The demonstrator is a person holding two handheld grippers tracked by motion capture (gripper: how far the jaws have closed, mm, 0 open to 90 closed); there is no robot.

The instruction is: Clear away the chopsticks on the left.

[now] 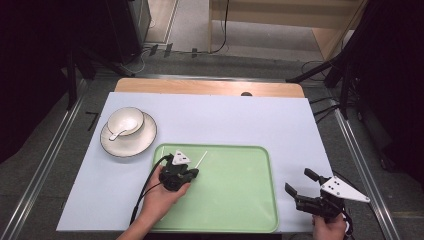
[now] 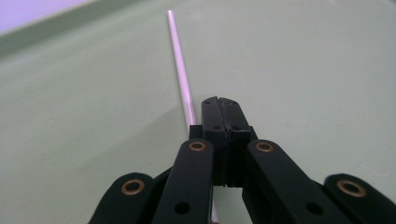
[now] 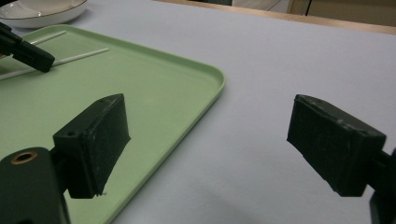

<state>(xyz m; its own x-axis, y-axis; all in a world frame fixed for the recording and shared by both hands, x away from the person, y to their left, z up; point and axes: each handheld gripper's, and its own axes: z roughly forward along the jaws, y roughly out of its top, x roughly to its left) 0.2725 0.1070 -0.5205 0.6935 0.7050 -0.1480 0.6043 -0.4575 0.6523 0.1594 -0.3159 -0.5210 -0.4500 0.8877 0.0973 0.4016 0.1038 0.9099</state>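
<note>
while the left gripper (image 2: 219, 105) sits low over the tray (image 1: 250, 210) with jaws pressed together, a white stick (image 2: 181, 74) lies just beside its tip, whether pinched is unclear. right gripper (image 3: 205, 140) hovers wide open off the tray's edge.

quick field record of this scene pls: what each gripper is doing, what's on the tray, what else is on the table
left gripper: over the green tray, fingers shut, thin white stick beside them; a grip on it cannot be told
right gripper: open, holds nothing, over the table right of the tray
green tray: bears thin white sticks
thin white stick: lies flat on the tray
plate: left of the tray, bears a bowl
bowl: white, spoon inside
table: pale cover
</note>
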